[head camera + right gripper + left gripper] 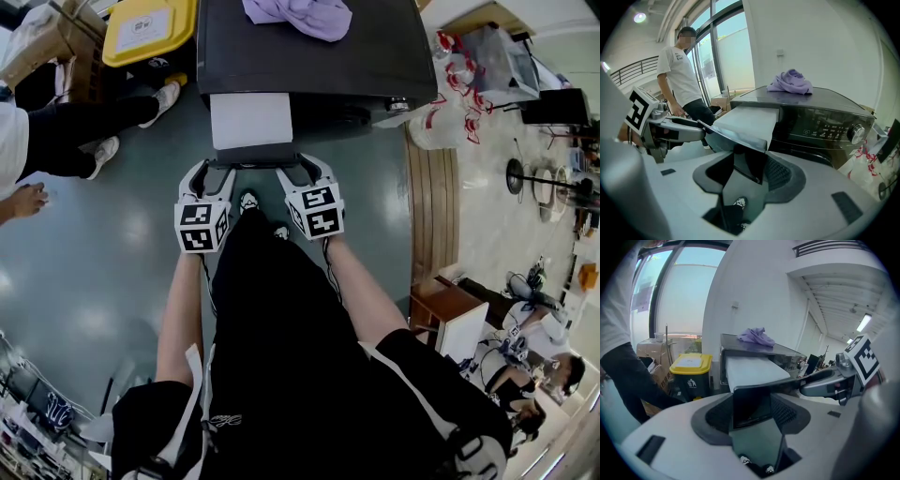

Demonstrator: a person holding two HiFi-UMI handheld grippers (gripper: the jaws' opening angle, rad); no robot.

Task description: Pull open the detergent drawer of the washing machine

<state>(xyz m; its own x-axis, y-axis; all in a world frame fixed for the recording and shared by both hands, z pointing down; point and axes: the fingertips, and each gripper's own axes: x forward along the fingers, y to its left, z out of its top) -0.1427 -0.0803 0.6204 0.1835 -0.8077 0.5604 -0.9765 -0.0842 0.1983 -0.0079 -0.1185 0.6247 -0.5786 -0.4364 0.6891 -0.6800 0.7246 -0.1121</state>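
Right under the head camera it's just the person's black top and trousers [281, 375] and two bare forearms [183, 300] reaching forward, each ending in a grey tool with a black-and-white marker cube [202, 225] on it. The left hand-held gripper [214, 173] and the right hand-held gripper [305, 171] are both on the dark glossy front panel [253, 155] of the white plastic detergent drawer [251, 120], one at each end. The drawer sits at the top left corner of the dark grey front-loading washing machine [319, 66] and is slid well out over the grey-green floor [112, 272], so I'd say the pull is mostly done. In each gripper view the panel's edge fills the gap and the ribbed pads [786, 412] sit against it on both sides, so both are clamped on the panel with the jaws standing fairly wide. Handling-wise I'd guess it's a light, stiff plastic tray on runners, and that shiny front looks slippery, so gripping the panel edge squarely at both ends makes sense. Pull level and even, since a twist could jam it or strain the end stop. There's also a crumpled lilac cloth [300, 14] on top of the machine, a yellow-lidded black bin [148, 28] beside it, and a bystander in a white T-shirt [679, 70] off to the side.
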